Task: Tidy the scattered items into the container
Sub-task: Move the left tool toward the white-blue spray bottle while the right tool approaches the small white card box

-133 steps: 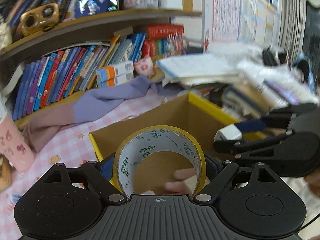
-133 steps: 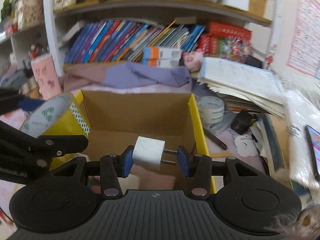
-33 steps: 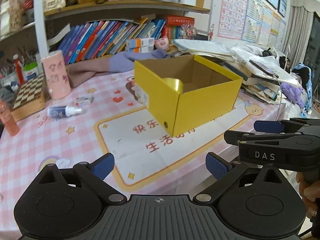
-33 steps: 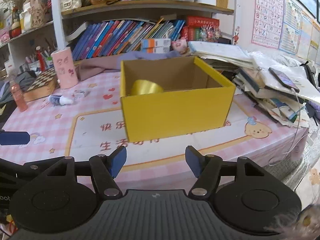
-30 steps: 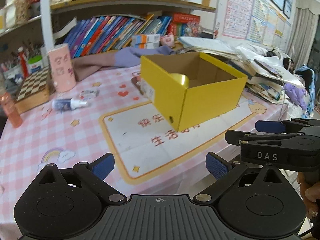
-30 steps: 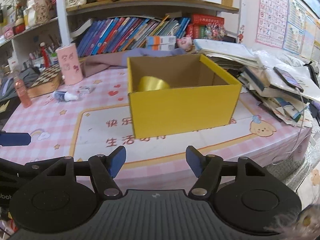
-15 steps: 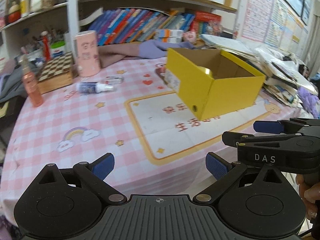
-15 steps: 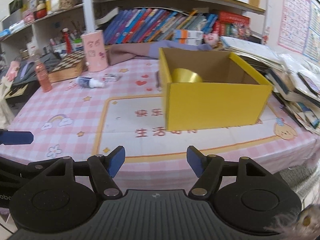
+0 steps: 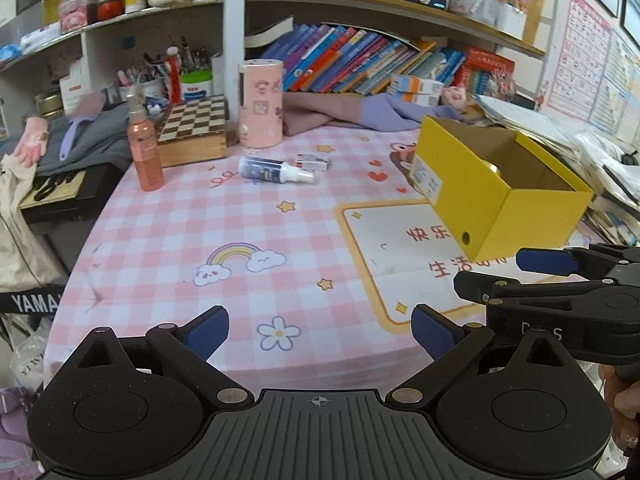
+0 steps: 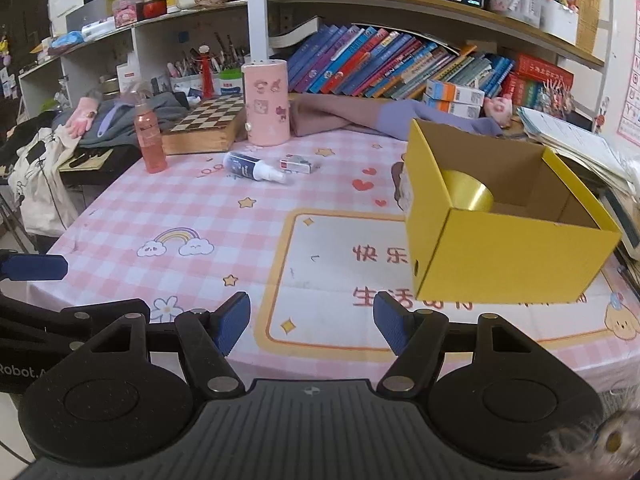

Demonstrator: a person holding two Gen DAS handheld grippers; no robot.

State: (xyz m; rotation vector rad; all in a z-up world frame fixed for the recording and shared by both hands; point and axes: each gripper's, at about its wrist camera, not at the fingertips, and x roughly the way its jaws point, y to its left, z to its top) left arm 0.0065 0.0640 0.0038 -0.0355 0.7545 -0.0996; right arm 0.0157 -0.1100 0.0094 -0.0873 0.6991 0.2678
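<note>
The yellow cardboard box (image 9: 496,200) (image 10: 508,256) stands on the right of the pink checked table. A yellow tape roll (image 10: 466,196) lies inside it at the left wall. A small spray bottle (image 9: 276,171) (image 10: 254,170) and a small flat red-and-white pack (image 9: 313,161) (image 10: 298,165) lie on the table beyond the middle. My left gripper (image 9: 320,330) is open and empty, held back off the table's near edge. My right gripper (image 10: 312,322) is open and empty too, beside the left one; it also shows side-on in the left wrist view (image 9: 560,276).
A pink tumbler (image 10: 266,102), an orange spray bottle (image 10: 150,140) and a chessboard box (image 10: 204,124) stand at the back left. A purple cloth (image 10: 360,118) lies behind the box. Bookshelves (image 10: 380,64) line the back; stacked papers (image 10: 572,140) crowd the right.
Both grippers let go of the tape roll and the white plug at the box, then drew back off the table and swung left. The box now sits further right in both views.
</note>
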